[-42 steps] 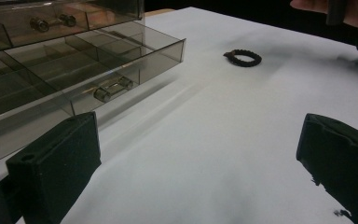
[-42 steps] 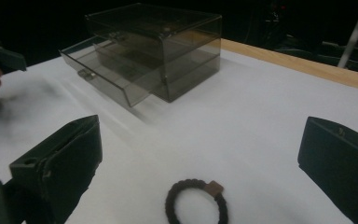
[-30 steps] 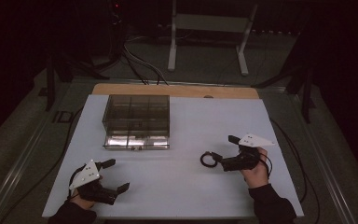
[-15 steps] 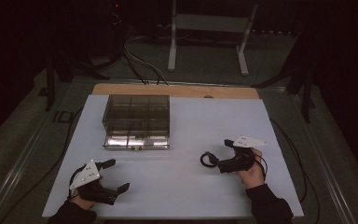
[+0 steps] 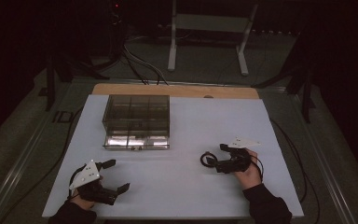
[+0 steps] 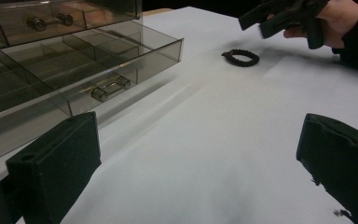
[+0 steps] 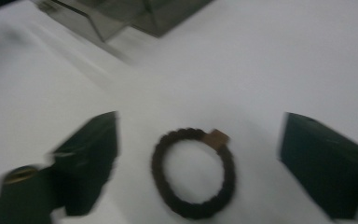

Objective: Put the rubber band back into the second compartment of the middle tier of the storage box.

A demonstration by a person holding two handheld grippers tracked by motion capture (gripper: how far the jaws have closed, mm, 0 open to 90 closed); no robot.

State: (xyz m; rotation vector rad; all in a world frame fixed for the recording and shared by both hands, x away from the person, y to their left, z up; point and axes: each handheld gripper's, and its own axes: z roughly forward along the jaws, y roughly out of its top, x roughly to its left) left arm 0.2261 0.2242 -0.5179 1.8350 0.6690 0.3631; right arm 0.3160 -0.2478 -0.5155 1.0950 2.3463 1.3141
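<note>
**Q:** How is the right hand posed?

**A:** In the high view the right hand (image 5: pixel 248 171) enters from the lower edge, forearm angled up the white table (image 5: pixel 186 186). It holds the right gripper (image 5: pixel 213 161) low and nearly level, jaws pointing left at the black braided ring (image 5: pixel 207 158). In the right gripper view the ring (image 7: pixel 193 173) lies flat on the table between the two jaws, clear of both pads. The jaws stand wide and have just been closing a little; they hold nothing.

**Q:** And the left hand?

**A:** The left hand (image 5: pixel 87 192) rests near the table's front left corner, with the left gripper (image 5: pixel 113 176) aimed right and slightly away from the person. Its jaws are spread wide with only bare table between them in the left gripper view.

**Q:** Where does the ring lie relative to the other things?

**A:** It lies right of the clear drawer box (image 5: pixel 137 121) and well apart from it. The box's lowest drawer (image 6: pixel 98 70) is pulled out.
</note>
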